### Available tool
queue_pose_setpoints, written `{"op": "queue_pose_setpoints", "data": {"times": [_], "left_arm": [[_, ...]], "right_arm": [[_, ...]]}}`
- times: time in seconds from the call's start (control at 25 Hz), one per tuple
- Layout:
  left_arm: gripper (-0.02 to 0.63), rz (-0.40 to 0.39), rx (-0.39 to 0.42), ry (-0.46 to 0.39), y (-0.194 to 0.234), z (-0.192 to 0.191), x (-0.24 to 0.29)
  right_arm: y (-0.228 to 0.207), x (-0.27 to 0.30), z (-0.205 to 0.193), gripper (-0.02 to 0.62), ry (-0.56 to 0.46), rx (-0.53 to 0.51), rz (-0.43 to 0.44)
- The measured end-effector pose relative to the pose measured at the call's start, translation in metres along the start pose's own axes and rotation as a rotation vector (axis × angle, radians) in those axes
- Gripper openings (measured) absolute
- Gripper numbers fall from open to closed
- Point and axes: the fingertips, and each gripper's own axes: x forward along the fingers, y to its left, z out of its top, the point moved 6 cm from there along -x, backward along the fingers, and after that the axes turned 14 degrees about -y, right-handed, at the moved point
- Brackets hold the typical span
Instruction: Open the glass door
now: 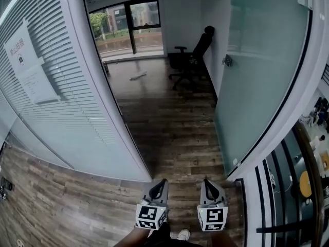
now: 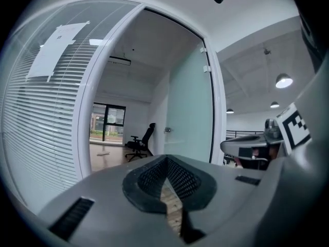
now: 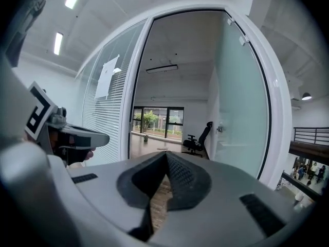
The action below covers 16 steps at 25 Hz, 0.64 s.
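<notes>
The frosted glass door (image 1: 257,76) stands swung inward on the right of the doorway, its metal handle (image 1: 227,60) facing the room. It also shows in the left gripper view as the glass door (image 2: 187,107) and in the right gripper view as the glass door (image 3: 236,112). My left gripper (image 1: 163,180) and right gripper (image 1: 205,179) hang side by side at the threshold over the wood floor, both pointing into the room. Each is shut with nothing held: the left gripper (image 2: 166,158) and the right gripper (image 3: 167,154) have their tips together. Neither touches the door.
A glass wall with white blinds (image 1: 61,86) and taped paper notices (image 1: 28,60) borders the doorway's left. Inside stand a black office chair (image 1: 193,55), a far window (image 1: 131,24) and a small object on the floor (image 1: 138,76). A railing (image 1: 303,153) runs at right.
</notes>
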Motion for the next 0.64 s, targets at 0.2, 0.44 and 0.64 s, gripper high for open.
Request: {"op": "queue_pose_setpoints", "data": {"times": [0.2,0.44,0.64], "left_arm": [[0.003,0.003,0.01,0.002,-0.013,0.0,-0.019],[0.003,0.014,0.013,-0.007,-0.02,0.005,-0.033],[0.003,0.005,0.015,-0.008,-0.022,0.008,-0.041]], "right_arm": [[0.002,-0.021,-0.002,0.014,-0.015,0.006,-0.001],[0.007,-0.034,0.002,0.014,-0.025,0.003,0.006],[0.01,-0.039,0.008,0.014,-0.028,-0.002,0.003]]}}
